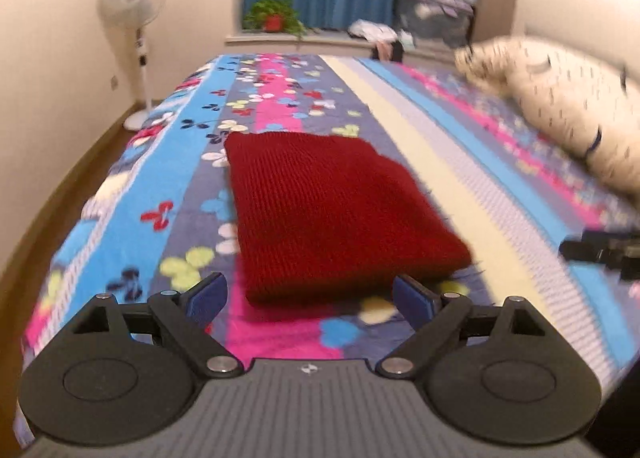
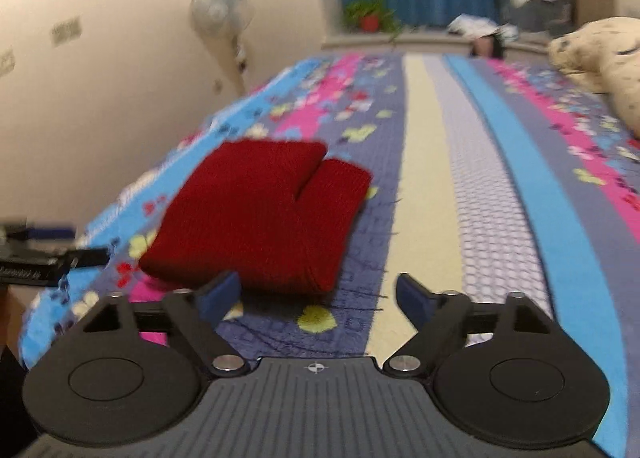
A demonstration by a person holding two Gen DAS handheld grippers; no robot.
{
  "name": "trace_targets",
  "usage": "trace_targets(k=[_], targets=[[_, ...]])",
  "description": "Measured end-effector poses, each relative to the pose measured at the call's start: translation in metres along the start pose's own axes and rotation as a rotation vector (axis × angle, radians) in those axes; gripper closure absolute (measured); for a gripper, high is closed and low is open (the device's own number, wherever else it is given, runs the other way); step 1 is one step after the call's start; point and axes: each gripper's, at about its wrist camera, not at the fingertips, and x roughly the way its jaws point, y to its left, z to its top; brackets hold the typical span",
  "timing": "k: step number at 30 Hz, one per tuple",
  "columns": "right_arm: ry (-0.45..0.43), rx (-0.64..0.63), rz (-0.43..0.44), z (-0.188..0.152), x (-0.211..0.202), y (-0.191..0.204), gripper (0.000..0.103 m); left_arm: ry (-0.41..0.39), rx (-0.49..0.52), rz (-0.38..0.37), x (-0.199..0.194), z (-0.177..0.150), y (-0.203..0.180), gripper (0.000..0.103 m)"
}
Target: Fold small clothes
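A dark red knitted garment (image 1: 340, 214) lies folded into a thick rectangle on the striped, flower-patterned bedspread (image 1: 432, 146). My left gripper (image 1: 310, 296) is open and empty, just short of the garment's near edge. In the right wrist view the garment (image 2: 264, 214) lies ahead and to the left, with a slit between two folded layers at its far side. My right gripper (image 2: 318, 294) is open and empty, near the garment's near right corner. Each gripper shows at the edge of the other's view: the right one (image 1: 600, 254), the left one (image 2: 44, 254).
A cream patterned pillow (image 1: 576, 106) lies at the right side of the bed. A standing fan (image 1: 134, 18) is by the left wall. A potted plant (image 1: 274, 16) and piled clothes (image 1: 436, 10) are on the sill before blue curtains. The bed's left edge drops to the floor.
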Motion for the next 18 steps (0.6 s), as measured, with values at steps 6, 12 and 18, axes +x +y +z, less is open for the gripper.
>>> trace_targets(k=[6,12,18], targets=[[-0.033,0.060,-0.024,-0.029,-0.021,0.017,0.010,-0.087,-0.057,0.091,-0.043,-0.027,-0.024,0.001],[-0.051,0.102,-0.066,-0.034,-0.020,0.025,0.007,-0.044,-0.057,0.166,-0.037,-0.051,-0.029,0.001],[-0.036,0.066,-0.104,-0.040,-0.011,0.033,0.006,-0.033,-0.020,0.192,-0.028,-0.058,-0.028,0.001]])
